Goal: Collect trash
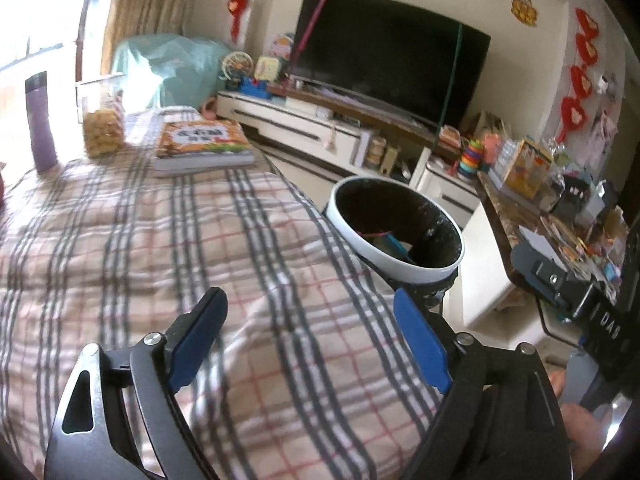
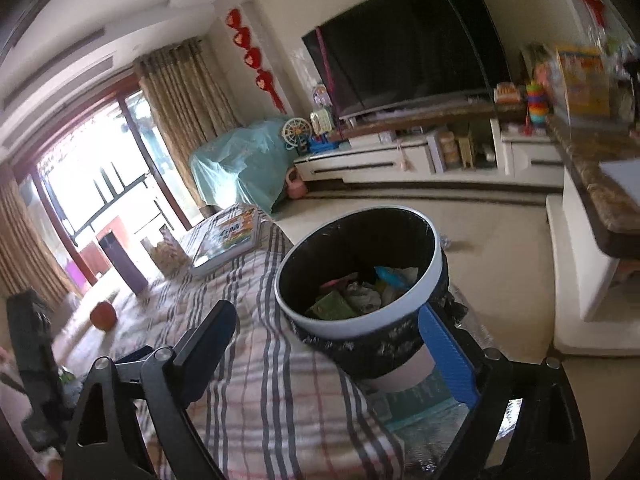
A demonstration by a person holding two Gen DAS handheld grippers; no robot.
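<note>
Room: living room, plaid-covered desk before a dark television
Trash bin: black-lined, white-rimmed, just beside the desk's edge, wrappers inside
Left tool: spread wide, grasping nothing, above the cloth
Right tool: released, empty, near the bin

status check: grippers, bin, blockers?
Left gripper open, empty. Right gripper open, empty. Trash bin beside table, already holds trash. Nothing blocking.
</note>
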